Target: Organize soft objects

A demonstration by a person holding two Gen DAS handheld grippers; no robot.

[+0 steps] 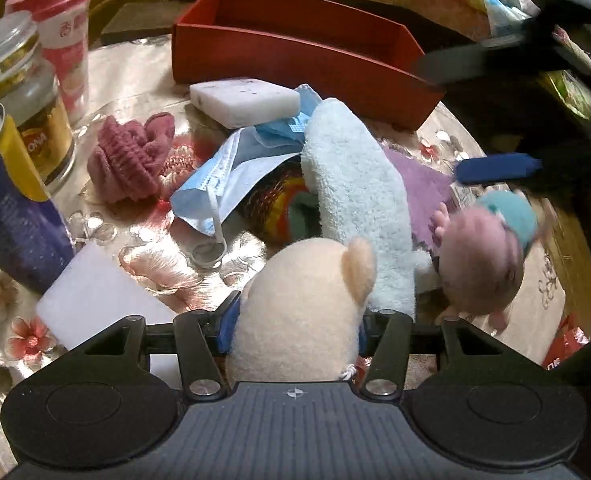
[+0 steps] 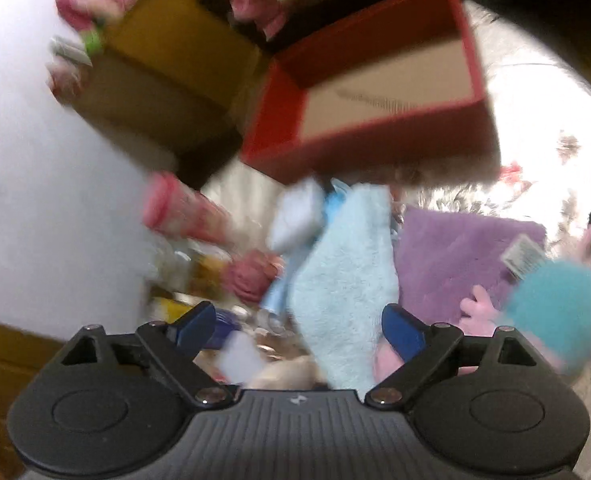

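Cream plush toy sits clamped in left tongs; right tongs gape empty.

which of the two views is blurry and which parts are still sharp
Right wrist view: motion-smeared throughout, the red cardboard box and light blue fluffy towel soft-edged; only the gripper's own black body stays crisp. Left wrist view: mostly sharp, but the pink and teal plush toy at right is blurred.
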